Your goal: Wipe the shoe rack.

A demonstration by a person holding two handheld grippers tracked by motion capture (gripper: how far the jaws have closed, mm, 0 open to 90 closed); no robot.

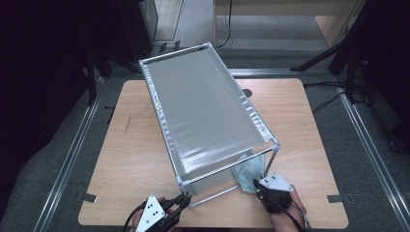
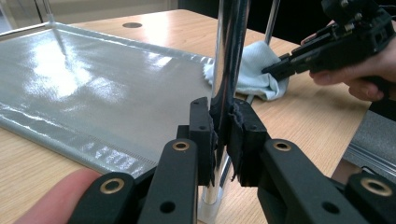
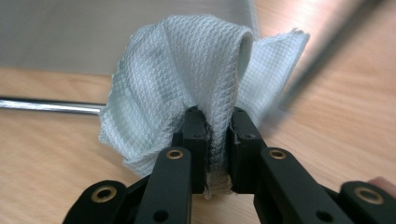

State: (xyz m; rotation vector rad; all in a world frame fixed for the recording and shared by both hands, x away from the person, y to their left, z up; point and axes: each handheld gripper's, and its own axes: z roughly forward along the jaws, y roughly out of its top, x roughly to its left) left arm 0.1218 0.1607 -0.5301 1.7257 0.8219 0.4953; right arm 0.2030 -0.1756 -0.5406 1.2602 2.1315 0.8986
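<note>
High view: wooden table (image 1: 130,159) w/ a metal-framed rack (image 1: 208,111) standing on it, grey mesh fabric stretched over top, set at an angle to the table edges. Left gripper (image 1: 183,199) sits at the rack's near-left corner, tips against the chrome corner post (image 1: 180,186). Right gripper (image 1: 257,186) is at the near-right side, tips at a pale blue cloth (image 1: 249,174) bunched on the table just beside the rack's near-right leg, partly under the frame. Both hands come in from the bottom edge.

Left gripper view: jaws nearly together, clamped on the chrome post (image 2: 229,70); pads (image 2: 204,135) press it from both sides, post runs upright between them. A lower sheet of grey mesh (image 2: 93,93) spreads to the left behind. Farther off at right, the cloth (image 2: 254,70) lies on the table, and the right gripper (image 2: 280,69) w/ its hand reaches in, tips on the cloth. Fingertip of the left hand at bottom left.

Right gripper view: jaws narrow, pinching a fold of the cloth (image 3: 187,70); fabric has a waffle weave and stands up in a bunched loop above the pads (image 3: 195,140). A chrome bar (image 3: 46,106) lies low across the left, grey mesh behind; tabletop (image 3: 336,140) under and to the right. Right half of bkgd is blurred.
</note>
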